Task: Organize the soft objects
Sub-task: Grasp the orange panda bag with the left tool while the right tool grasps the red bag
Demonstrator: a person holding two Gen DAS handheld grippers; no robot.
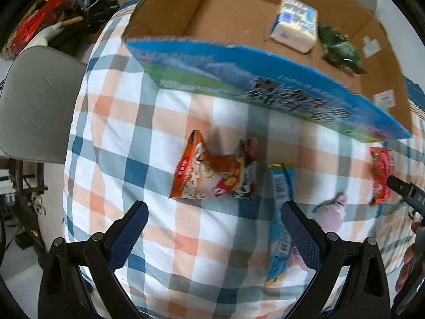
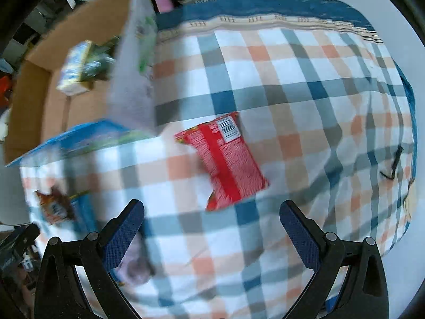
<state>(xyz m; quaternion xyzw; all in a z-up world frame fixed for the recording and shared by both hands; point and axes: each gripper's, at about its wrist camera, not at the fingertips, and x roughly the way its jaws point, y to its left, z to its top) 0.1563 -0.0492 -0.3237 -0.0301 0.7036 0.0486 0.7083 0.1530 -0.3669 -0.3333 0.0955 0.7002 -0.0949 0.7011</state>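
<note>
**Both grippers empty over the bed**

Fingers point(image 1: 300, 234) of left gripper point(image 1: 213, 228) and right gripper point(image 2: 212, 226) spread apart, empty. Cardboard box point(image 1: 159, 18) holds tissue pack point(image 1: 293, 24). On checked bedspread point(image 2: 292, 79): red packet point(image 2: 225, 159), orange packet point(image 1: 212, 170). Judged light, crinkly, slippery; pinch mid-body.

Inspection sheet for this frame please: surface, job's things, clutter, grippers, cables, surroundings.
Surface: checked blanket, rumpled.
Job's things: cardboard box open, holding tissue pack and green packet; orange snack bag, blue packet, purple soft item and red packet lie loose on the blanket.
Clutter: small black object on the blanket.
Grippers: left gripper and right gripper open, empty.
Cables: nothing seen.
Surroundings: grey chair, floor clutter beyond.
</note>
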